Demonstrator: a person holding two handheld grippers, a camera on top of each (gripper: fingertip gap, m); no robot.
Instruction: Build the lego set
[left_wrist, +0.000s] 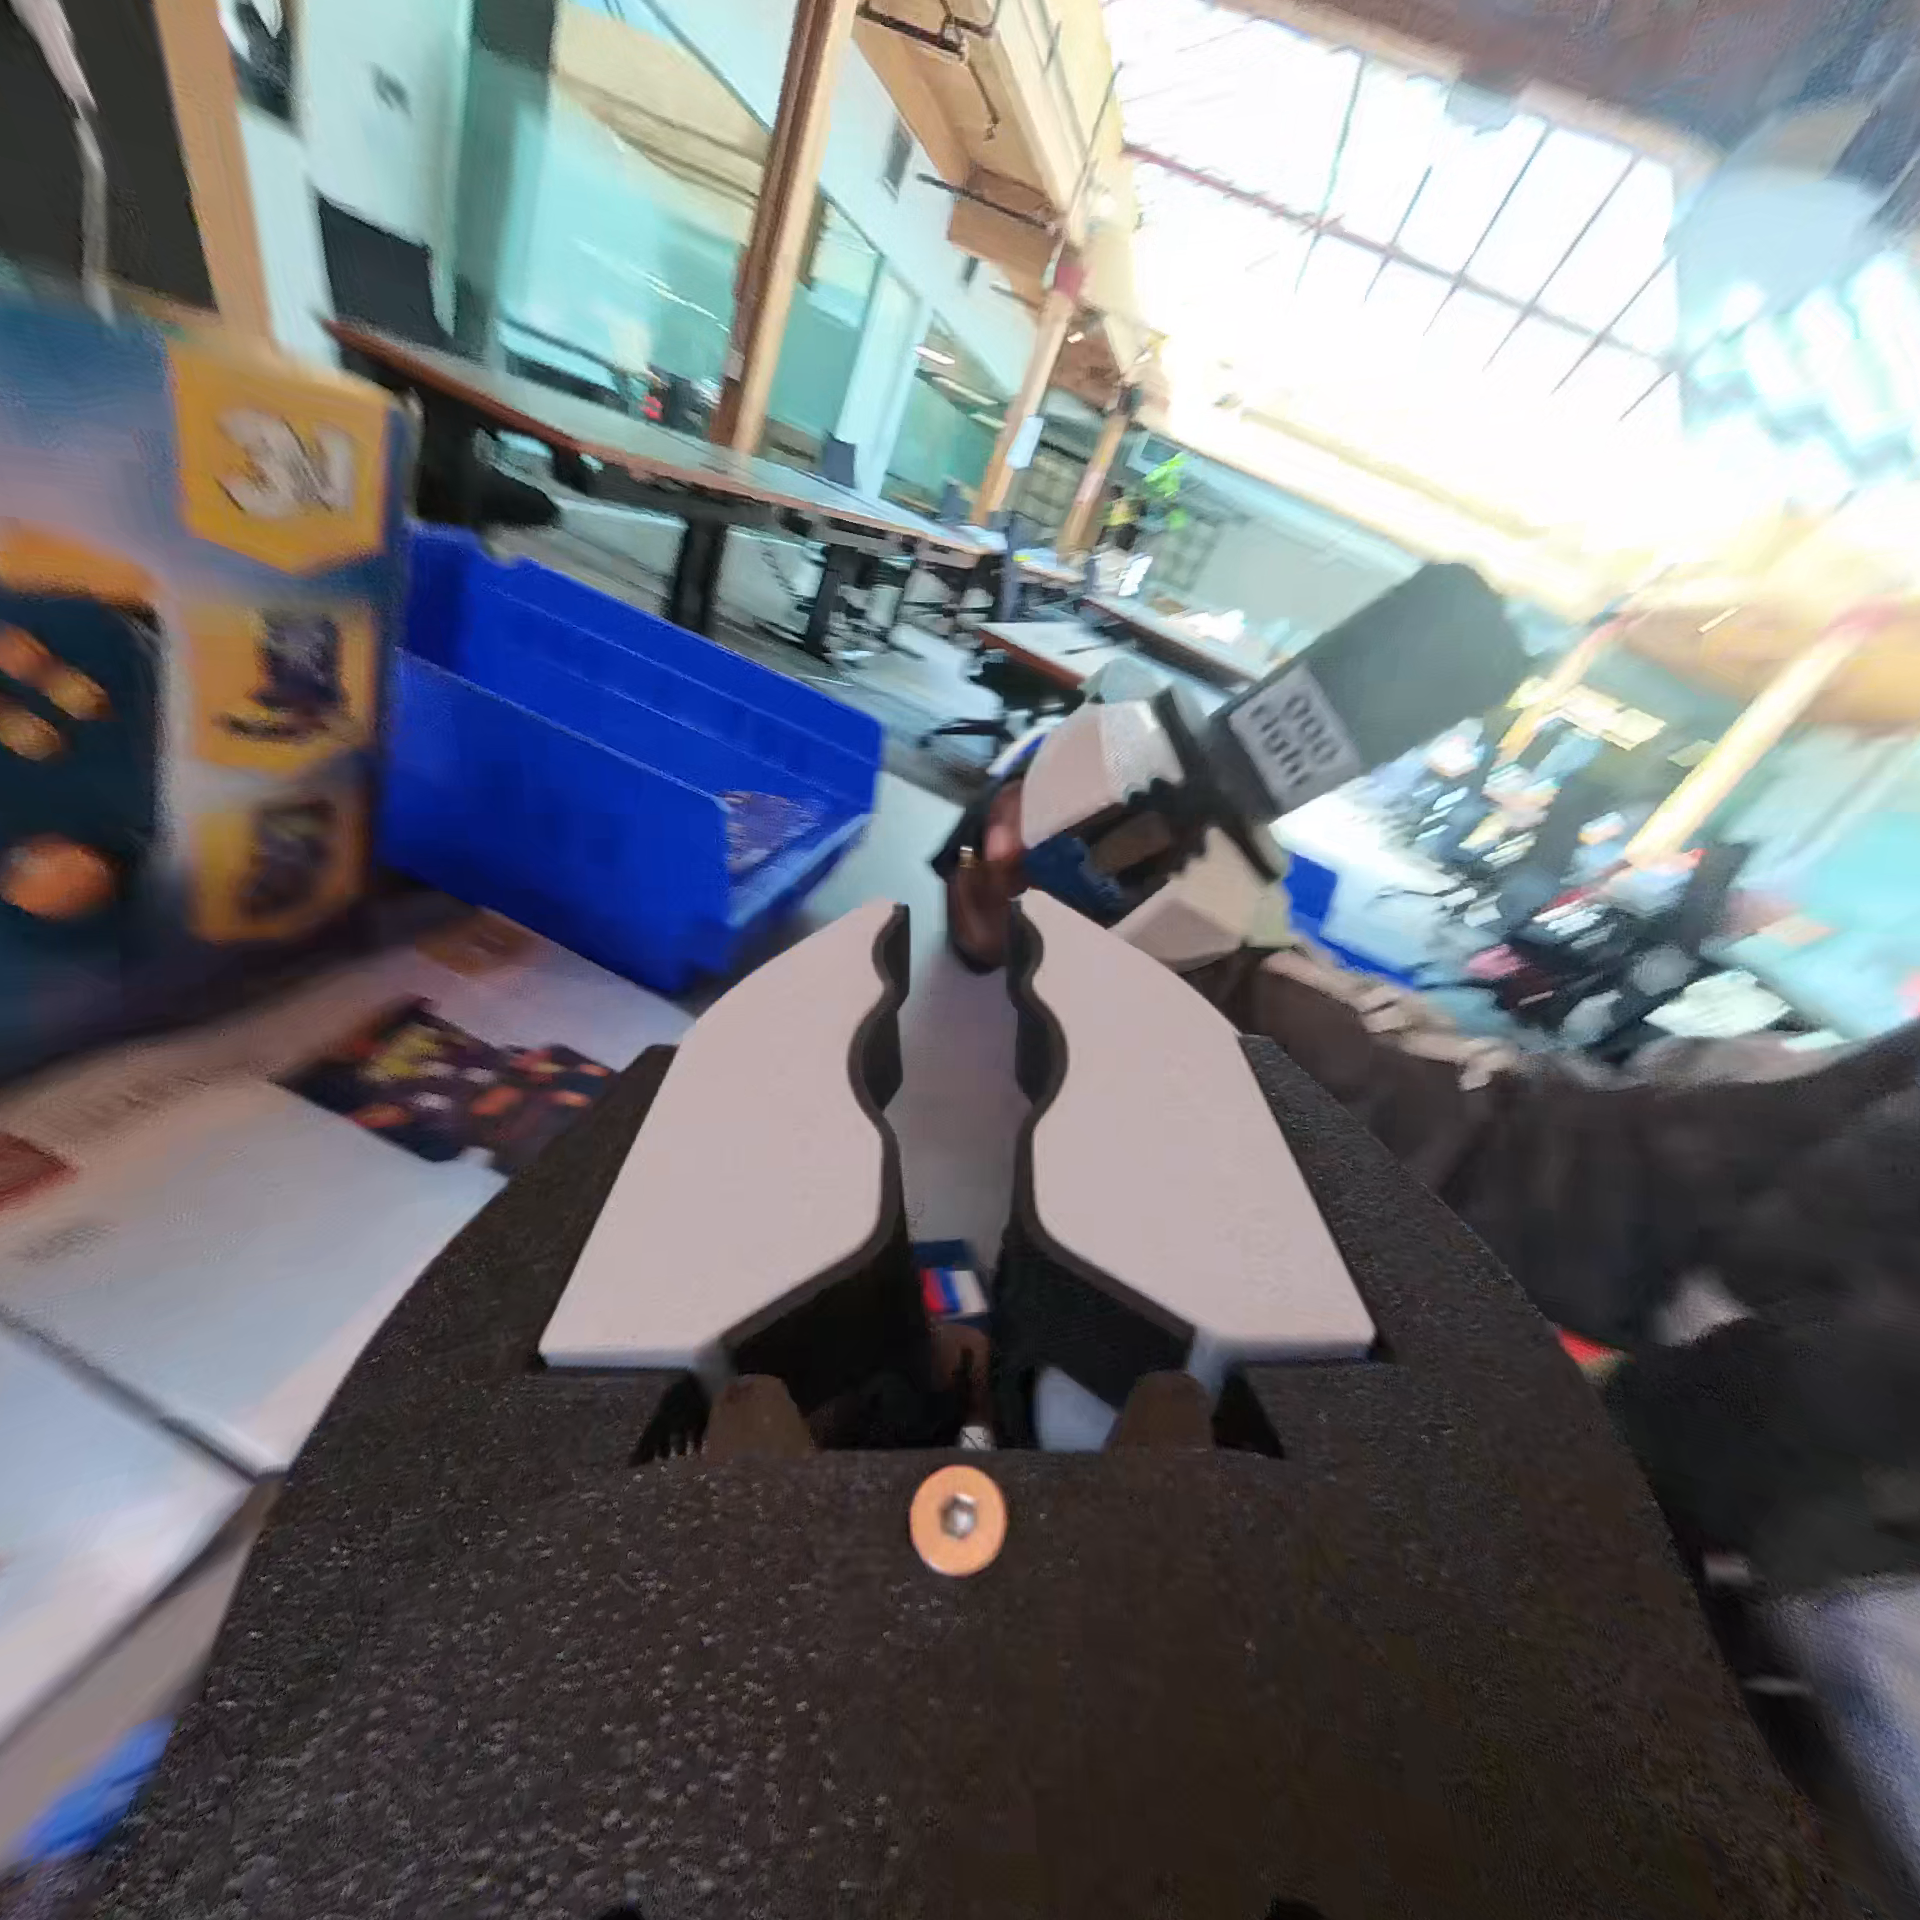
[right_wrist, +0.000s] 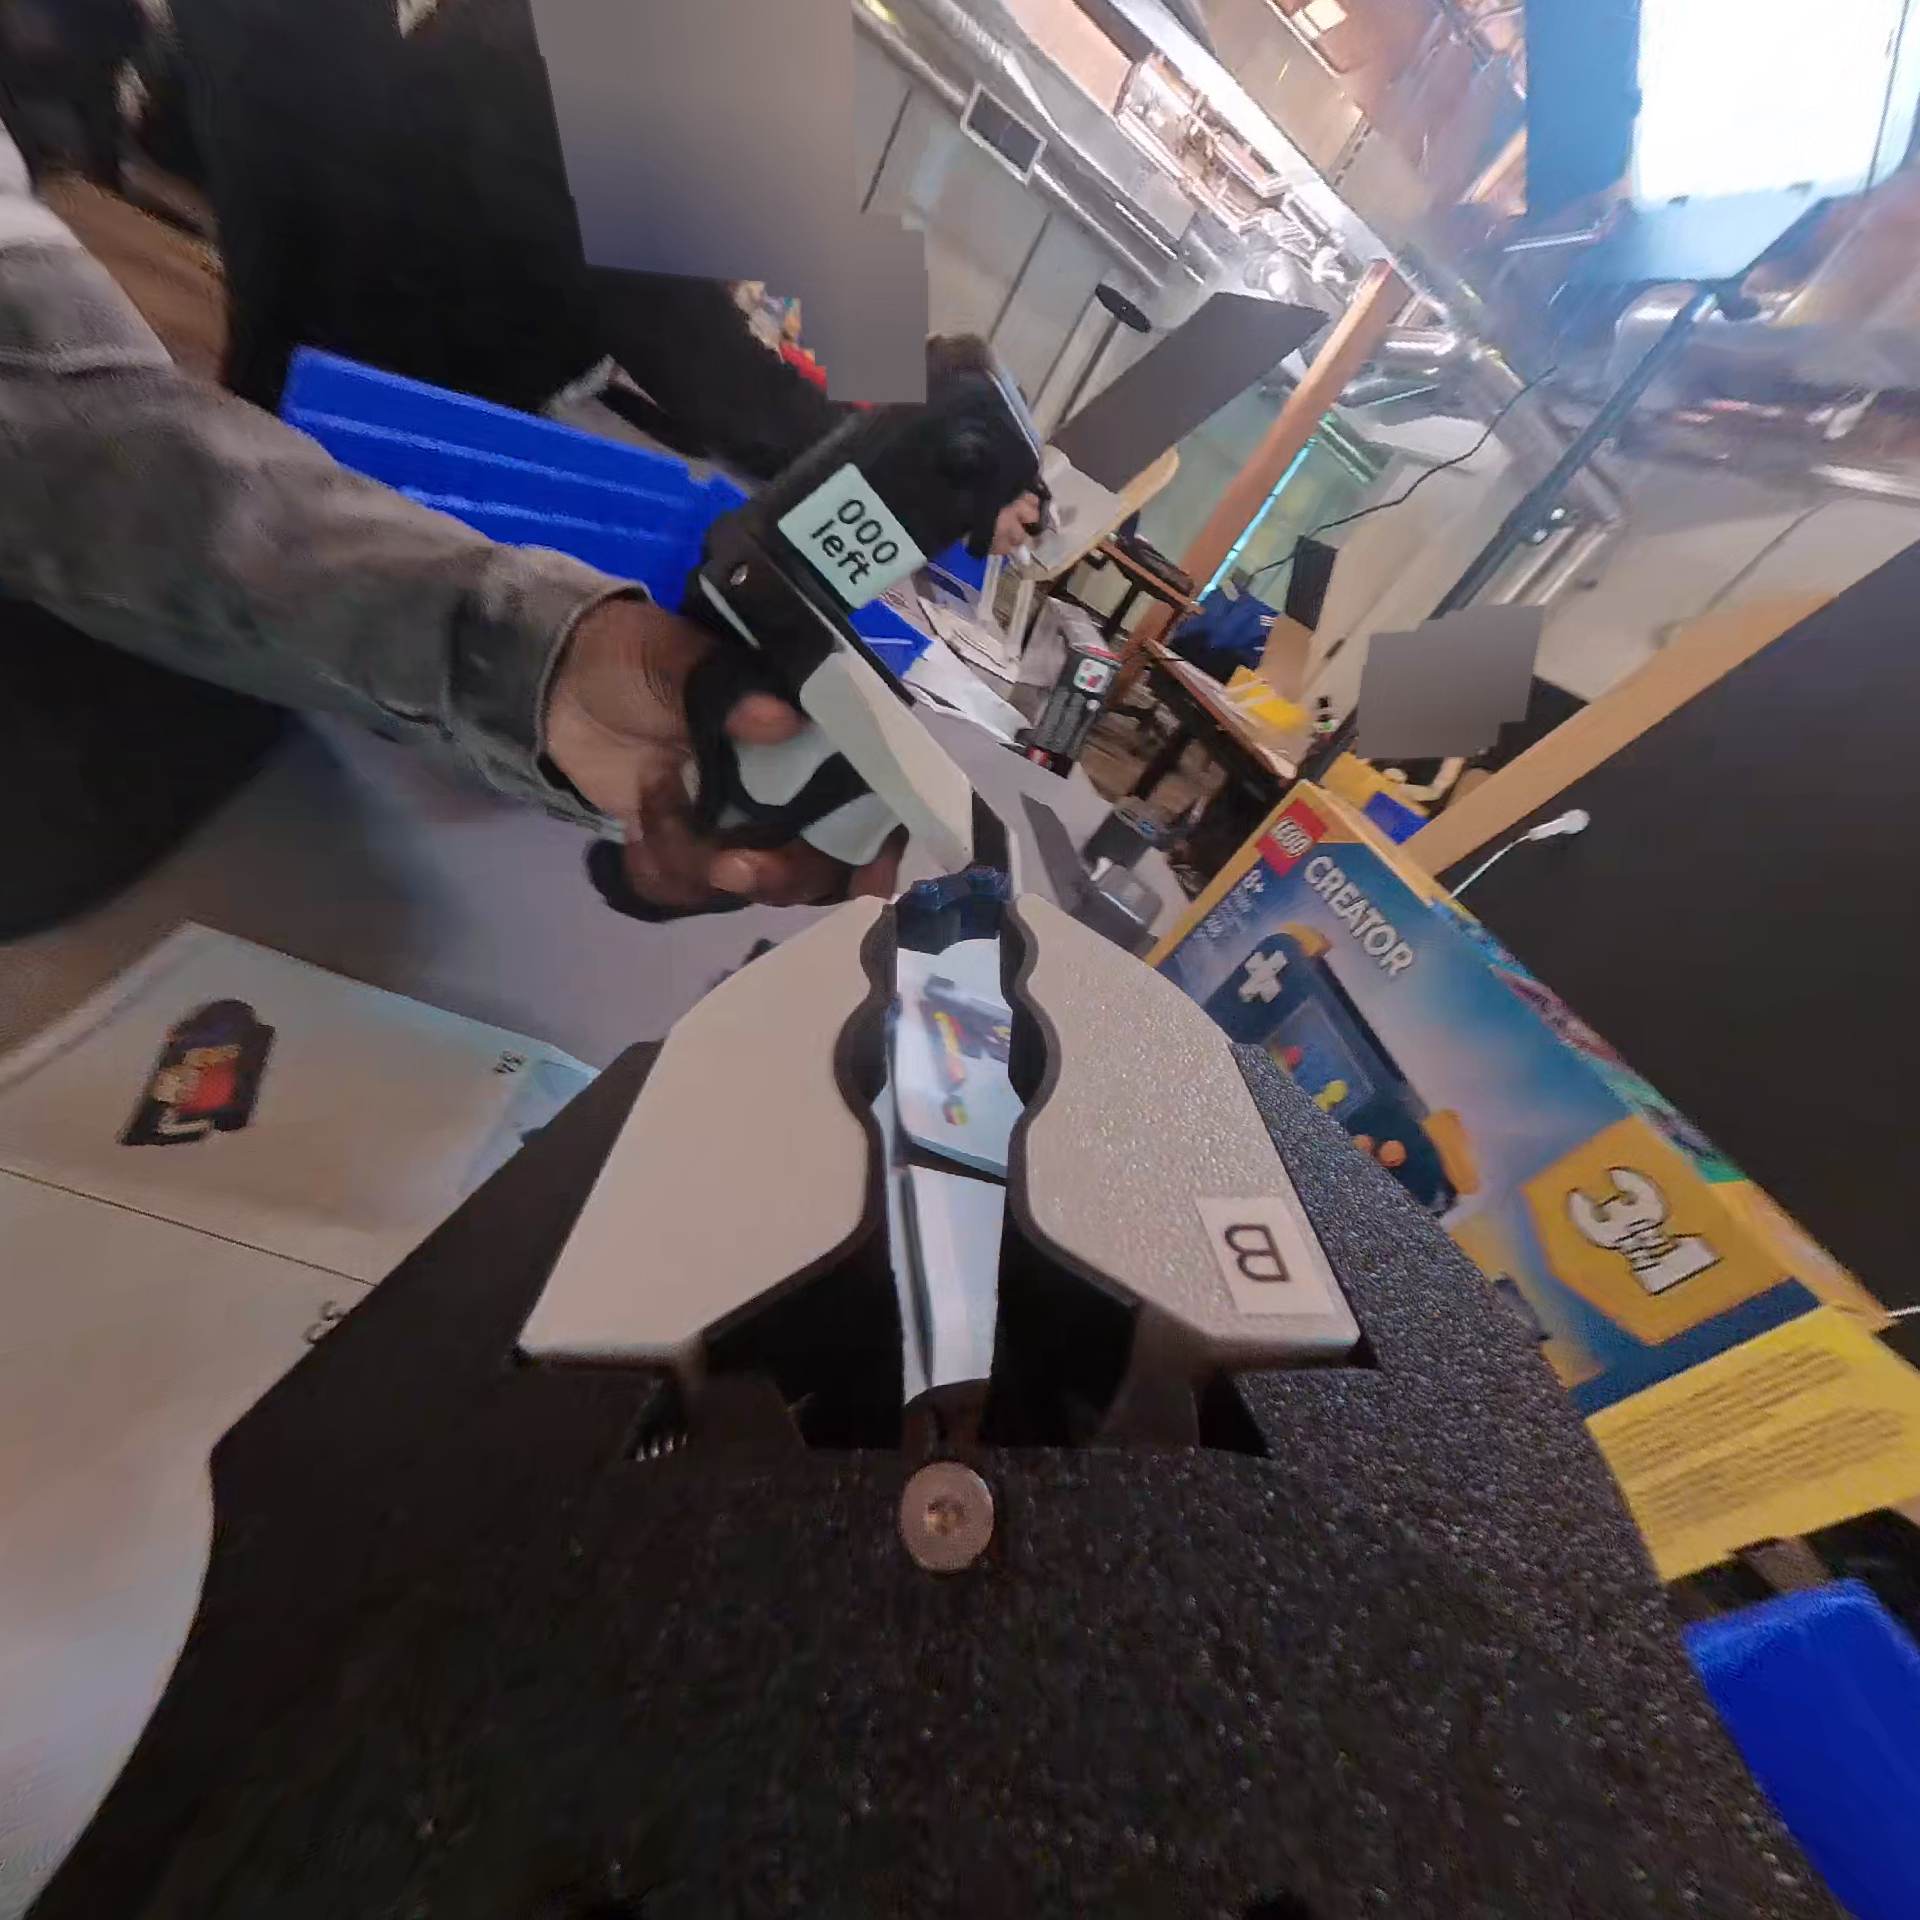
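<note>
My right gripper (right_wrist: 948, 920) is shut on a small dark blue brick (right_wrist: 956, 896), pinched at its fingertips above the grey table. The left wrist view also shows this gripper (left_wrist: 1091, 878) and the brick (left_wrist: 1070, 860), held in a person's hand just beyond my left fingertips. My left gripper (left_wrist: 961, 920) is open, with only the table surface and a finger visible through the gap. In the right wrist view the left gripper (right_wrist: 997, 862) points down, its tips close above the blue brick, and a hand (right_wrist: 644, 748) grips its handle.
A blue bin (left_wrist: 623, 748) stands behind on the left. A blue and yellow toy box (left_wrist: 208, 623) stands at the far left, and shows at the right in the right wrist view (right_wrist: 1507, 1091). Open instruction pages (left_wrist: 447, 1081) lie on the table. My left and right fingertips are right by each other.
</note>
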